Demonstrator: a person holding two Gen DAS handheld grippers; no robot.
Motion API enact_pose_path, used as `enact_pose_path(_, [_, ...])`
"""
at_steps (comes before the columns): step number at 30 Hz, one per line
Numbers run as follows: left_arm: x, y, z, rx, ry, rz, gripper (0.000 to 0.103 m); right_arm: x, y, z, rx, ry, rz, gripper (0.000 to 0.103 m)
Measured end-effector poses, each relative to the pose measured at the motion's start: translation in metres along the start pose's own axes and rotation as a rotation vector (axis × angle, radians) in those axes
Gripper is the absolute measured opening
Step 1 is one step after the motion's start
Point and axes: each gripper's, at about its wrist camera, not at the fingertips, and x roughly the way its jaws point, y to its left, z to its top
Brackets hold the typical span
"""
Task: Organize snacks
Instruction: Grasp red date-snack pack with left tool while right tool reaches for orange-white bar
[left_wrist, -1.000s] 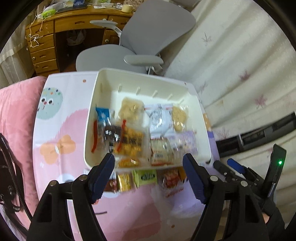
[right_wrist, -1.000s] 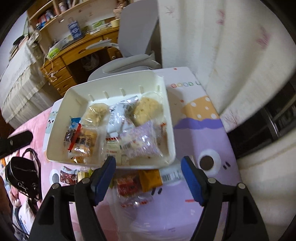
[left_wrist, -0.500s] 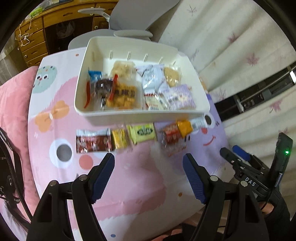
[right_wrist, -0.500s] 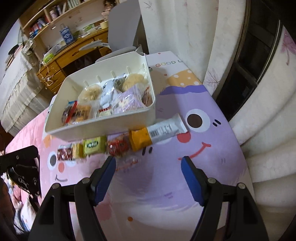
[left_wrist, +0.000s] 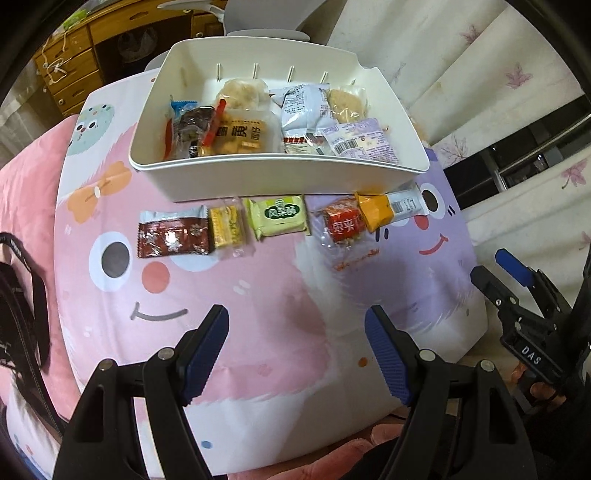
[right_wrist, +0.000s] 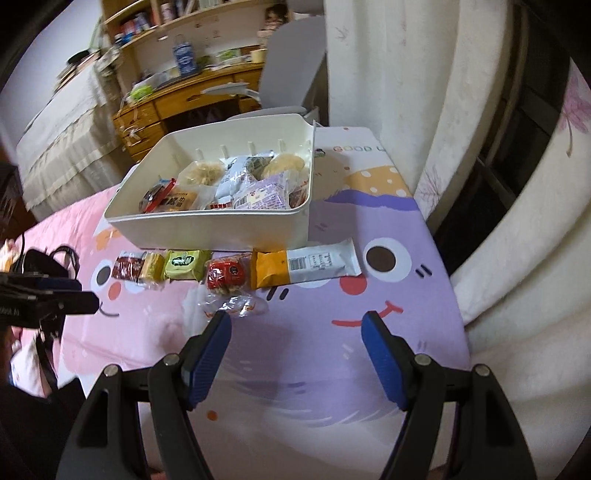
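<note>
Snacks line up along the worktop (left_wrist: 258, 295) just in front of the white bin (left_wrist: 295, 177): left to right, brown packet (left_wrist: 171, 234), yellow one (left_wrist: 227, 227), green pastry (left_wrist: 280, 218), red sweet (left_wrist: 343, 225), orange-white bar (left_wrist: 391, 208). Both your left claw (left_wrist: 295, 350) and right claw (right_wrist: 295, 354) hang spread and empty, well short of them. These wrappers look light, crinkly and slippery, so pinch across the filled middle, not the flat sealed ends.

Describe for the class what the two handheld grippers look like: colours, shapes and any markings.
Both are alike. The left gripper and the right gripper each have two black, angular plastic arms with silver rivets, ending in fingers faced with blue ribbed pads. Seen from the left camera, the right gripper's black body carries white "DAS" lettering.
</note>
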Motion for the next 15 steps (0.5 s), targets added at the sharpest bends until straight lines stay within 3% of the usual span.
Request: enact_pose_path(15, [0.036, -0.063, 0.005, -0.161, -0.012, 0.086, 0.075, 0.031, -0.037, 0.014, -0.308, -0.057, 0.149, 0.073])
